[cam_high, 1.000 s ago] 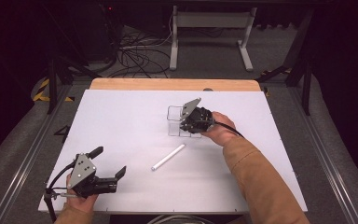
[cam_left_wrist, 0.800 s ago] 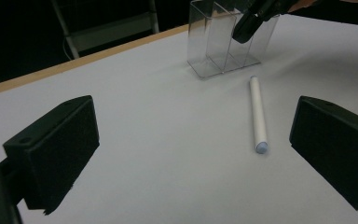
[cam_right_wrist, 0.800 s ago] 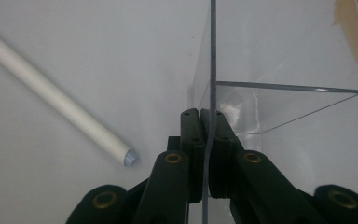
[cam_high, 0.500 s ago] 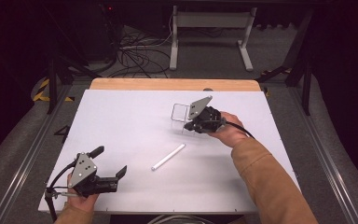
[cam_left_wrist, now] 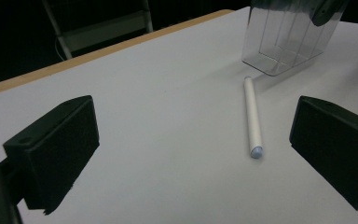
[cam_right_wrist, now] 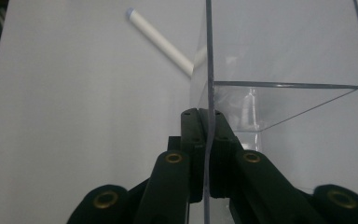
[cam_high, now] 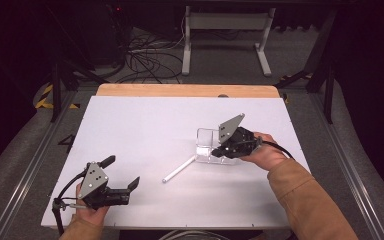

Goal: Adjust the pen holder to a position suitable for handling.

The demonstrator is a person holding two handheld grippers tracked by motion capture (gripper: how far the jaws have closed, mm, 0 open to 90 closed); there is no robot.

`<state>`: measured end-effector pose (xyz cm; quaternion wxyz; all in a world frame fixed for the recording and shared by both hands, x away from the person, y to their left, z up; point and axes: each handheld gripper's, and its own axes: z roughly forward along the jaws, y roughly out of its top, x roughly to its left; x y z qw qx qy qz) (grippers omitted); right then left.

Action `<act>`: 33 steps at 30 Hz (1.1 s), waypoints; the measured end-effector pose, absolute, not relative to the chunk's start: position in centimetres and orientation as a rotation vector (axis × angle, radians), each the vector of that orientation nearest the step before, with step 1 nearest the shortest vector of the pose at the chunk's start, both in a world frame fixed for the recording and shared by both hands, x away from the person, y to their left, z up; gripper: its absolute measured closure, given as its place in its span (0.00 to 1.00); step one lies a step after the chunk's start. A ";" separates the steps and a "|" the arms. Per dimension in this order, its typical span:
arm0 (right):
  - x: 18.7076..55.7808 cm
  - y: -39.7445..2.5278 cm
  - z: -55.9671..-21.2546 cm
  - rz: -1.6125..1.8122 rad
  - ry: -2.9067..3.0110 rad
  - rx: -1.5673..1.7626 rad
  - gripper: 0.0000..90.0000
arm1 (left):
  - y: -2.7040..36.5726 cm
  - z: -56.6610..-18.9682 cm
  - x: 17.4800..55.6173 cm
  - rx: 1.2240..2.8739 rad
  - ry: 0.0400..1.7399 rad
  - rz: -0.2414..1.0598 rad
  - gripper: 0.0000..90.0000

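Our left gripper (cam_high: pixel 122 181): low at the near left, held in our left hand (cam_high: pixel 87 214), jaws spread wide and pointing right; in the left gripper view the two black pads (cam_left_wrist: pixel 56 149) stand far apart with nothing between them.

Our right gripper (cam_high: pixel 221 150): right of centre, held in our right hand (cam_high: pixel 260 154), forearm in a tan sleeve (cam_high: pixel 307 205) reaching in from the lower right; jaws point left and are pressed together, pinching a thin clear wall.
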<state>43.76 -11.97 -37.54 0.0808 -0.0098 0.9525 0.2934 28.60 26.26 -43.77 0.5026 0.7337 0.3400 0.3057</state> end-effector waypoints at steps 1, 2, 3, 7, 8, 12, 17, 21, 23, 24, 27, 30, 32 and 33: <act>43.6 -12.2 -37.7 0.867 2.865 -0.043 0.98 | 26.2 -43.8 28.6 1.773 0.821 0.738 0.02; 43.4 -12.5 -38.0 0.849 2.888 -0.053 0.98 | 26.2 -43.8 28.7 1.774 0.822 0.737 0.02; 43.4 -12.5 -38.0 0.849 2.888 -0.053 0.98 | 26.2 -43.8 28.7 1.778 0.819 0.736 0.02; 42.9 -13.0 -38.4 0.833 2.928 -0.059 0.98 | 26.1 -43.8 28.7 1.777 0.821 0.733 0.02; 42.8 -13.1 -38.6 0.830 2.936 -0.063 0.98 | 26.1 -43.8 28.8 1.776 0.822 0.730 0.02; 42.7 -13.4 -38.9 0.815 2.956 -0.080 0.98 | 26.1 -43.8 28.7 1.778 0.820 0.733 0.02; 42.5 -13.4 -39.3 0.803 2.965 -0.062 0.98 | 26.1 -43.8 28.7 1.778 0.821 0.734 0.02; 42.3 -13.6 -39.6 0.801 2.966 -0.049 0.98 | 26.1 -43.8 28.7 1.778 0.821 0.733 0.02; 42.3 -13.6 -39.6 0.815 2.965 -0.037 0.98 | 26.0 -43.9 28.8 1.777 0.822 0.730 0.02; 42.3 -13.7 -39.7 0.818 2.965 -0.035 0.98 | 26.0 -43.9 28.8 1.778 0.823 0.730 0.02; 42.3 -13.6 -39.8 0.822 2.963 -0.051 0.98 | 26.0 -43.8 28.7 1.778 0.822 0.732 0.02; 42.1 -13.7 -39.8 0.804 2.960 -0.048 0.98 | 26.0 -43.8 28.7 1.780 0.822 0.731 0.02; 42.2 -13.9 -39.9 0.820 2.958 -0.056 0.98 | 26.0 -43.8 28.7 1.782 0.818 0.735 0.02; 42.1 -13.9 -40.0 0.822 2.955 -0.060 0.98 | 26.0 -43.8 28.7 1.781 0.818 0.734 0.02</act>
